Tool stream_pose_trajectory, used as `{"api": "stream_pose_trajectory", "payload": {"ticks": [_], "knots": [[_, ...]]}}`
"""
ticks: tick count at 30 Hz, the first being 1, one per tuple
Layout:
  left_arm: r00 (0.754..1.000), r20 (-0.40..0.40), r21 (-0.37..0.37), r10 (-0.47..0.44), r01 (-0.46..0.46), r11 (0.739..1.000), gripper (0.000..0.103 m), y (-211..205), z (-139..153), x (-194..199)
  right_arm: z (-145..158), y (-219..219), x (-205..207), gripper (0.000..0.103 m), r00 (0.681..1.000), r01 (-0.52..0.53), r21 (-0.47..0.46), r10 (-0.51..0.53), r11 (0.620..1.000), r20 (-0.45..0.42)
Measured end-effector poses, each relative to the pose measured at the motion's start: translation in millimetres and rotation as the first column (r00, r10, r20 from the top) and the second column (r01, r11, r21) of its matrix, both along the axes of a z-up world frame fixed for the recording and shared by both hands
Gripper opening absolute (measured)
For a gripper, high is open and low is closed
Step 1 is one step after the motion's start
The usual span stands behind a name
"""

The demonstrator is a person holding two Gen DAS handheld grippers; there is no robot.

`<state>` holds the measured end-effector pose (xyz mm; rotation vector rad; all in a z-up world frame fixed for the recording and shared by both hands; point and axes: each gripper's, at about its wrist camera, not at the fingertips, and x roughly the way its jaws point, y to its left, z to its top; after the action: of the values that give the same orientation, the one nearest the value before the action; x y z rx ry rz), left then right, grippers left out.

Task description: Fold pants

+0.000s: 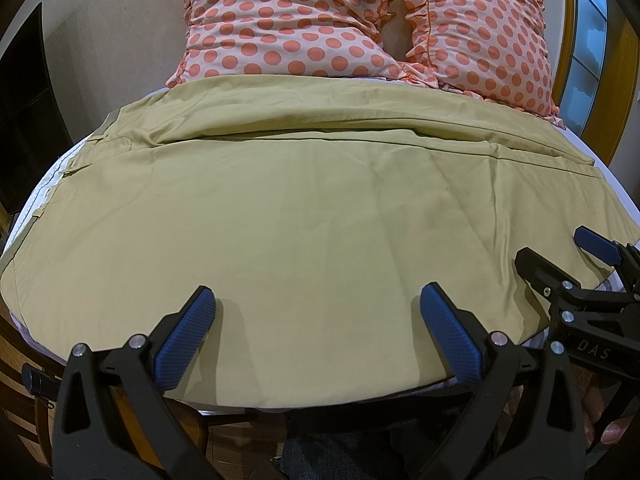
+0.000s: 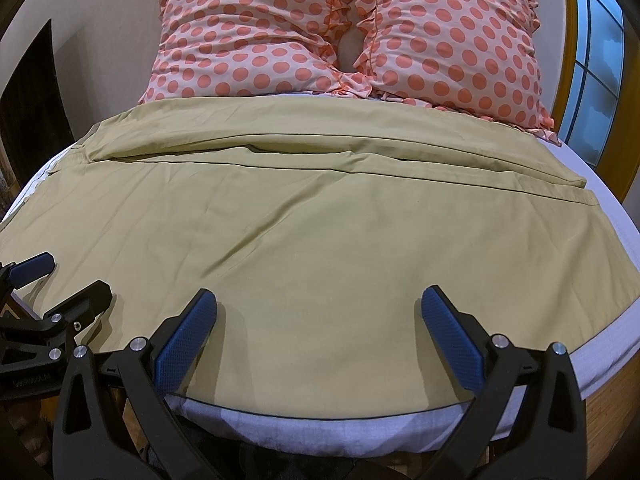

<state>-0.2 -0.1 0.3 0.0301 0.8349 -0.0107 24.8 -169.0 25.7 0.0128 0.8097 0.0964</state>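
Khaki pants [image 1: 304, 208] lie spread flat across the bed, waistband at the left, leg hems at the right; they also show in the right wrist view [image 2: 304, 224]. One leg lies behind the other, with a long seam between them. My left gripper [image 1: 318, 304] is open and empty, just above the near edge of the pants. My right gripper [image 2: 319, 306] is open and empty over the same near edge, further right. It shows at the right of the left wrist view [image 1: 560, 256]; the left gripper shows at the left of the right wrist view [image 2: 68, 280].
Two orange polka-dot pillows [image 2: 248, 36] [image 2: 456, 40] lean at the head of the bed behind the pants. A white sheet [image 2: 600, 320] shows around the pants. A window [image 2: 596, 60] is at the right, a dark doorway [image 1: 24, 120] at the left.
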Motion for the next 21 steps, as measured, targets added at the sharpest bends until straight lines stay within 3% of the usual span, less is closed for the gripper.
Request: {"api": "stream_pose_trajectory", "payload": {"ticks": [13, 18, 21], "knots": [[1.000, 0.005, 0.000, -0.002, 0.002, 1.000, 0.101, -0.1, 0.0, -0.2, 3.9, -0.7, -3.1, 0.102, 1.000, -0.001, 0.003, 0.001, 1.000, 0.026], [0.999, 0.039, 0.000, -0.026, 0.026, 1.000, 0.101, 0.9, 0.5, -3.3, -5.2, -4.3, -11.2, 0.102, 0.993, -0.049, 0.015, 0.047, 0.999, 0.112], [0.999, 0.021, -0.004, -0.037, 0.037, 0.999, 0.101, 6.1, 2.2, -0.4, 1.3, -13.3, -0.2, 0.102, 0.995, -0.086, 0.023, 0.085, 0.996, 0.058]]}}
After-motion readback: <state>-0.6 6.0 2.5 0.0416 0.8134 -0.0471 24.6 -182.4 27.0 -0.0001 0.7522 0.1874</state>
